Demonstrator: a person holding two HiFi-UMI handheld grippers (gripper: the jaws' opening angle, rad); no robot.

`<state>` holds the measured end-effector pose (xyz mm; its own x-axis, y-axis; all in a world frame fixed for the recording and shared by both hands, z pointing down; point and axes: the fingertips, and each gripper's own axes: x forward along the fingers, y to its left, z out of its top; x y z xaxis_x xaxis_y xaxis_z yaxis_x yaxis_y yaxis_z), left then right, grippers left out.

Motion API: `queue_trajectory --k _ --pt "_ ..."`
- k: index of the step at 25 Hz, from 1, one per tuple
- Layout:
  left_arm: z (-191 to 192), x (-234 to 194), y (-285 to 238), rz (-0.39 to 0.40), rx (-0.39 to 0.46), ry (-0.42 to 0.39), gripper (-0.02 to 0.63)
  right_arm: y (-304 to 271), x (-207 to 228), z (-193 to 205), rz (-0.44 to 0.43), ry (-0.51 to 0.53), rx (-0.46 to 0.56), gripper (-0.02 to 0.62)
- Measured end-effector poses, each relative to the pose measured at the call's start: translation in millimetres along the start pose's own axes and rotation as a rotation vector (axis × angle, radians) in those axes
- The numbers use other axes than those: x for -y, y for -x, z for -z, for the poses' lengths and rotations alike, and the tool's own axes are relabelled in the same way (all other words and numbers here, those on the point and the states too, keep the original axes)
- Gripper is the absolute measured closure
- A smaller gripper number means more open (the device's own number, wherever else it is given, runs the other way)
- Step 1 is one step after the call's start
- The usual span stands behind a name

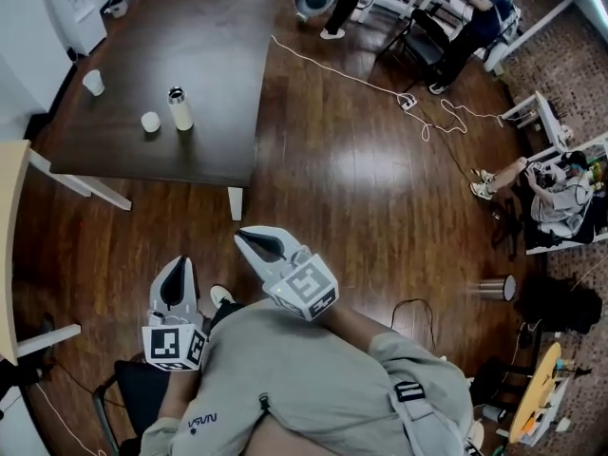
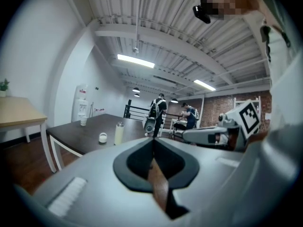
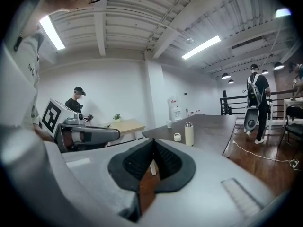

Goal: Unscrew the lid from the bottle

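Worktop [image 1: 209, 74], dark, carries a white cup [image 1: 93, 82] at its left, then a smaller white cup [image 1: 150, 122], then the bottle [image 1: 180, 109] upright just beside it, lid [image 1: 176, 93] on. Well apart from these, close to the person's body above the floor, the left tool [image 1: 178, 266] and right tool [image 1: 245, 237] both have their jaws pressed together on nothing.

Dark table [image 1: 190, 55]: bottle [image 1: 180, 109], cup [image 1: 93, 83], smaller cup [image 1: 150, 122].

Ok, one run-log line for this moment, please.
phase: pre-contact | left gripper: shut, empty | right gripper: shut, empty | cream cylindrical bottle: upright on dark wooden table, silver lid on, untouched
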<state>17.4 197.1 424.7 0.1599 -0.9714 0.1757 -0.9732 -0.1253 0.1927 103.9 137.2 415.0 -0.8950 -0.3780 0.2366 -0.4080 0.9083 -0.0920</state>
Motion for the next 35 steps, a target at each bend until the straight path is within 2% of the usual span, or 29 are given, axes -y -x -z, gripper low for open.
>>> queue_trajectory --k 6,14,20,27,35 --pt "14 74 -4 -0.04 0.05 0.017 0.603 62 13 22 -0.058 0.023 0.006 0.594" --pt "48 159 -11 -0.087 0.063 0.0 0.603 132 37 55 -0.122 0.065 -0.005 0.595" --pt "51 169 -6 -0.159 0.066 0.009 0.603 149 40 66 -0.153 0.073 -0.012 0.597" --pt "68 170 -3 -0.17 0.04 0.051 0.603 150 38 81 -0.155 0.055 -0.024 0.597" --pt "65 173 1 -0.167 0.05 0.048 0.603 152 37 82 -0.151 0.062 -0.021 0.597"
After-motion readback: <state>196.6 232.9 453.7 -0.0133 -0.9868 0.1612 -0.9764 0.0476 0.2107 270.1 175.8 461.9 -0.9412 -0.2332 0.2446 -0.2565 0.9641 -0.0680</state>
